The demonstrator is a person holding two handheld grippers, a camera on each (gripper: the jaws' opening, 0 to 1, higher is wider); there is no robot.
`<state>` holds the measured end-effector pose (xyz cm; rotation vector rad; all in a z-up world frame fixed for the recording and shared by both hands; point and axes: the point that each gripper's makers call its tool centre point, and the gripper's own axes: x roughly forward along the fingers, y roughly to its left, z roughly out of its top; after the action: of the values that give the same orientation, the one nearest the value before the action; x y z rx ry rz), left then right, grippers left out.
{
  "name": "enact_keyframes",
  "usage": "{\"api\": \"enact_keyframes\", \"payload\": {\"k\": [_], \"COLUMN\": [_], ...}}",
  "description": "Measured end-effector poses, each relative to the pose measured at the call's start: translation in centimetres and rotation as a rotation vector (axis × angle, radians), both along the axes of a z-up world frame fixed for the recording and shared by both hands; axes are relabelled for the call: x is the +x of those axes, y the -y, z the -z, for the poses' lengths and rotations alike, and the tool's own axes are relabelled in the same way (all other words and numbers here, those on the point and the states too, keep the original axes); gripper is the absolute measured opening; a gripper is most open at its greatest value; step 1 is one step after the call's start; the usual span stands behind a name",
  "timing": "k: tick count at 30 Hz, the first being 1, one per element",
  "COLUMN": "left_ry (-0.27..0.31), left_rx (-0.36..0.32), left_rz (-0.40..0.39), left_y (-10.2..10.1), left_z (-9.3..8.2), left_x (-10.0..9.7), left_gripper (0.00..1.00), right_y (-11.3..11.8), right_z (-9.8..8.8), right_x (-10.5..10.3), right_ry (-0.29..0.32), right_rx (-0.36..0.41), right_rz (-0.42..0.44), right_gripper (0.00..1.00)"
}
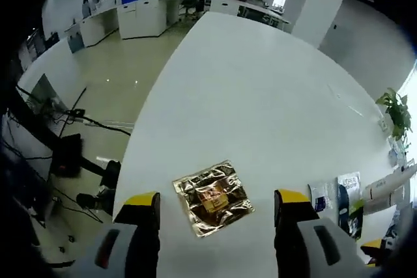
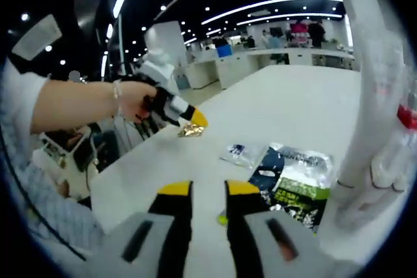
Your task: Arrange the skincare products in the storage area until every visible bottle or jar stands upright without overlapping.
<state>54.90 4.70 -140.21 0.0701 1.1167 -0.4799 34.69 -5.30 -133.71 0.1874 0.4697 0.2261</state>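
Left gripper view: camera rides high over white table, tilted down along own jaws, close above gold foil sachet lying between them; open office floor far ahead.

Right gripper view: camera low, near tabletop, facing across table toward left gripper (held in person's hand) well ahead.

Shared: same table, same gold sachet, printed sachets just beside right gripper's jaws.
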Motion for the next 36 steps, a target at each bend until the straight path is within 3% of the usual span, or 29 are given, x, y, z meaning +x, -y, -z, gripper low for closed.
{"api": "enact_keyframes", "payload": {"k": [1, 2, 5, 12, 21, 27, 36], "left_ry": [0.007, -0.017, -0.032, -0.045, -0.111, -0.152, -0.210], "left_rx": [0.007, 0.056, 0.086, 0.198, 0.220, 0.241, 0.268], "left_rz": [0.003, 0.011, 0.015, 0.022, -0.020, -0.011, -0.006], "left_y": [0.0, -0.4, -0.4, -0.6, -0.2, -0.3, -0.4], "left_z": [0.0, 0.1, 0.2, 0.7, 0.7, 0.7, 0.5], "left_x": [0.2, 0.0, 0.1, 0.1, 0.2, -0.1, -1.0], "left_gripper": [0.70, 0.69, 0.66, 0.63, 0.68, 0.67, 0.60], "right_y": [0.2, 0.4, 0.8, 1.5, 3.6, 4.4, 4.1], "right_z": [-0.1, -0.2, -0.4, -0.5, -0.4, -0.2, 0.2], "right_x": [-0.1, -0.1, -0.3, -1.0, -3.1, -4.2, -4.3], "right_ry": [0.006, 0.012, 0.030, 0.040, 0.025, 0.005, -0.005], "right_rx": [-0.016, -0.033, -0.088, -0.133, -0.130, -0.095, -0.103], "right_rz": [0.007, 0.013, 0.020, 0.042, 0.108, 0.135, 0.123], "right_gripper": [0.20, 0.21, 0.23, 0.24, 0.24, 0.24, 0.24]}}
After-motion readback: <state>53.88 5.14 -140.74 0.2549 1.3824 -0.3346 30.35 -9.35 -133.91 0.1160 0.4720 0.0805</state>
